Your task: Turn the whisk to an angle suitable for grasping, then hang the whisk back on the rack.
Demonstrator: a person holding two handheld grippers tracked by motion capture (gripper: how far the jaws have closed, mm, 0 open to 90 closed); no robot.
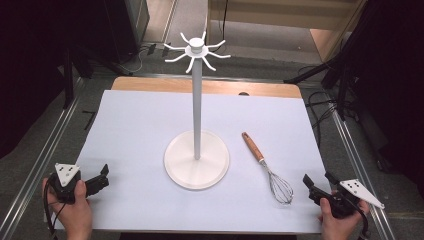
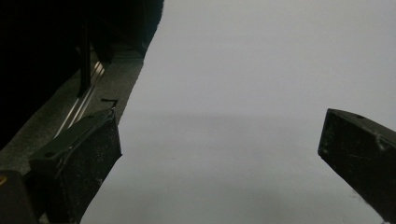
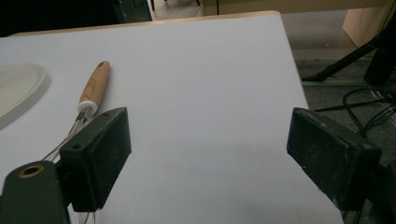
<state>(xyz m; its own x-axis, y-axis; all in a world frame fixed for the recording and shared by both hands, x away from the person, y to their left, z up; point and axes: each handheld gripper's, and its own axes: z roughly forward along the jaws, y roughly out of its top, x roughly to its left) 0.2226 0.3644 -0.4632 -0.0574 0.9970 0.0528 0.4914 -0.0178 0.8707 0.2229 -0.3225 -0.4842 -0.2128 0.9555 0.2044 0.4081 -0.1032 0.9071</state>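
I am holding the right tool [image 1: 318, 181] at the lower right of the high view, jaws spread wide and gripping nothing. I am keeping it there because the whisk [image 1: 269, 169] is lying just to its upper left on the white desk [image 1: 135, 130], wire end toward me and wooden handle pointing up and away. In the right gripper view the whisk [image 3: 88, 105] is sitting at the left, its wires passing behind my left jaw, so the tool is beside it and not yet around it.

I am resting the left tool [image 1: 100, 179] at the lower left of the high view, also with jaws apart and empty, well apart from the whisk. In the left gripper view the jaws are framing bare desk [image 2: 233, 93].

The hanging stand [image 1: 197, 100] is standing upright in the middle of the frame, its round base just left of the whisk and its hooks at the top centre. I judge the wide jaws are set for closing on the handle.
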